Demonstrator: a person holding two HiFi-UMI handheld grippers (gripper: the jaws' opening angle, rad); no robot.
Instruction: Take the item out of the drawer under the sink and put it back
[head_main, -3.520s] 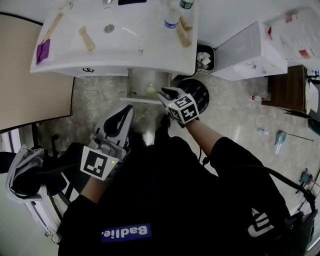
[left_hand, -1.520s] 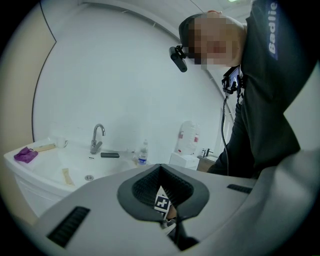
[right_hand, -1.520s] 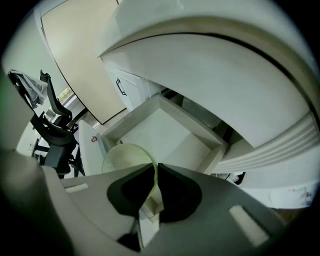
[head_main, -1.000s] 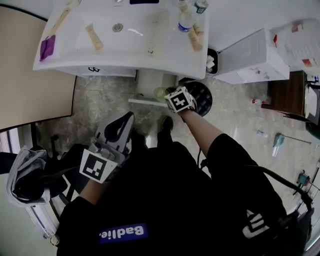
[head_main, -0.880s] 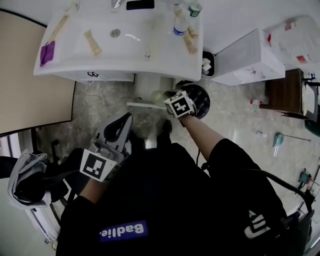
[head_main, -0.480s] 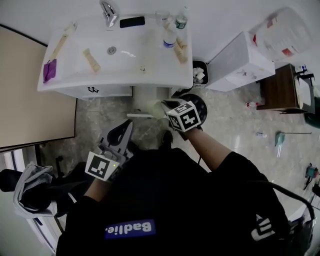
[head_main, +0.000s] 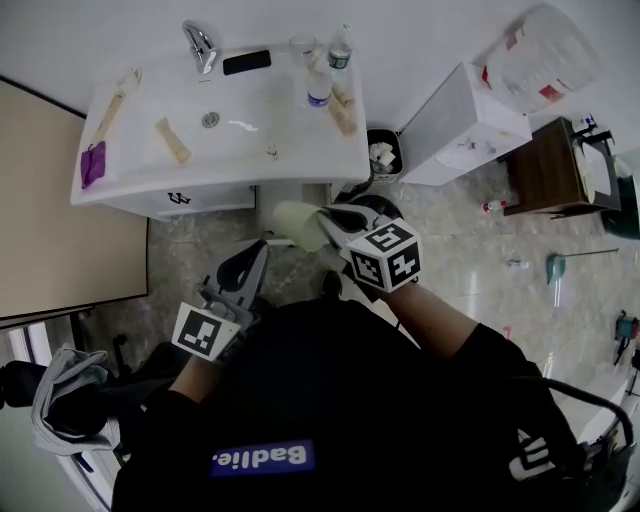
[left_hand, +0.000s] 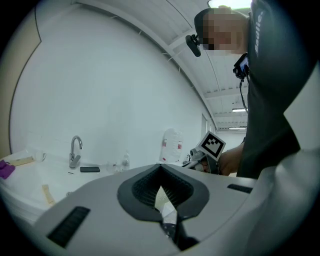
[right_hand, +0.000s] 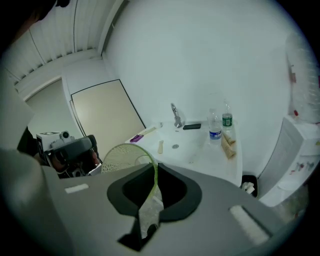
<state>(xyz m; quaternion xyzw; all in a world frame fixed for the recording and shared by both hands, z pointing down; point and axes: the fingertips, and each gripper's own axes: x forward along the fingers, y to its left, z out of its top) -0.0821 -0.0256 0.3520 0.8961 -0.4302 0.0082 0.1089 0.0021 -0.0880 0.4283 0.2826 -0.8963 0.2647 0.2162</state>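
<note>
A pale green, see-through round bowl (head_main: 297, 225) hangs in the air in front of the white sink (head_main: 150, 175). My right gripper (head_main: 326, 214) is shut on its rim. In the right gripper view the bowl (right_hand: 120, 156) stands on edge, its rim running down between the jaws of the right gripper (right_hand: 149, 212). The space under the sink, where the drawer is, lies mostly hidden behind the bowl and gripper. My left gripper (head_main: 260, 250) hovers lower left of the bowl, apart from it. In the left gripper view the left gripper (left_hand: 167, 220) has its jaws together with nothing held.
On the sink top are a faucet (head_main: 198, 42), a dark phone (head_main: 246, 62), bottles (head_main: 318, 85) and tubes. A small bin (head_main: 381, 155) and a white box (head_main: 460, 125) stand right of the sink. A beige panel (head_main: 50, 230) is at left.
My right gripper has lifted the green bowl up from under the sink, closer to the head camera. The left gripper has risen a little.
</note>
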